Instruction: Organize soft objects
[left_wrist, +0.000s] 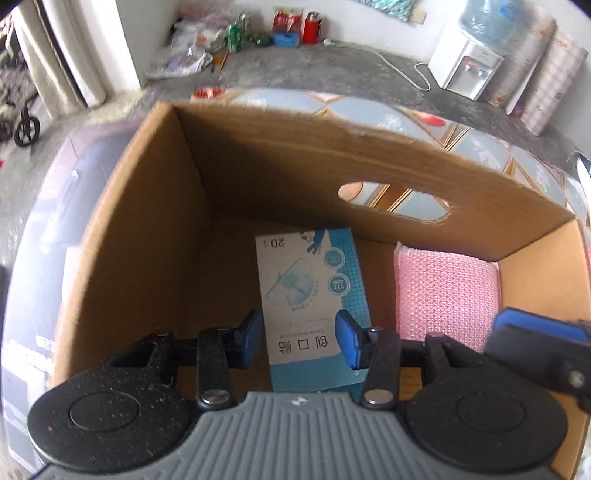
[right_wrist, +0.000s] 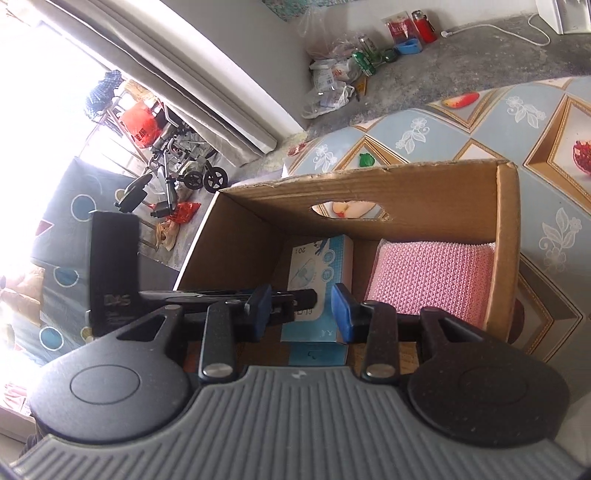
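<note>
Open cardboard box (left_wrist: 155, 236) on a table covered by a blue patterned cloth (right_wrist: 436, 129); oval handle hole (left_wrist: 391, 201) cut through its far wall. On the box floor, a light-blue carton (left_wrist: 314, 295) printed with Chinese characters and "20", lying flat and lengthwise; to its right, a pink knitted cloth (left_wrist: 447, 291), folded, pressed against the right wall and far corner; narrow strip of bare cardboard between the two, not touching.

Left gripper (left_wrist: 301, 339) hovering over the near end of the carton, blue fingers (left_wrist: 251, 338) spread apart, one on each side of the carton's width; contact with the carton impossible to tell from this angle; nothing clamped. Right gripper (right_wrist: 303, 312) also above the box, fingers apart and empty, carton seen between them from the right wrist view, pink cloth just right of the right-hand finger. In the left wrist view, a blue pad of the right gripper showing at the right edge, above the near end of the pink cloth.

Beyond the table, grey concrete floor; white water dispenser (left_wrist: 465, 66) against the wall; red flask (left_wrist: 312, 26) and plastic bags (left_wrist: 188, 48) along the far wall; wheelchair (right_wrist: 184, 170) by the curtain.
</note>
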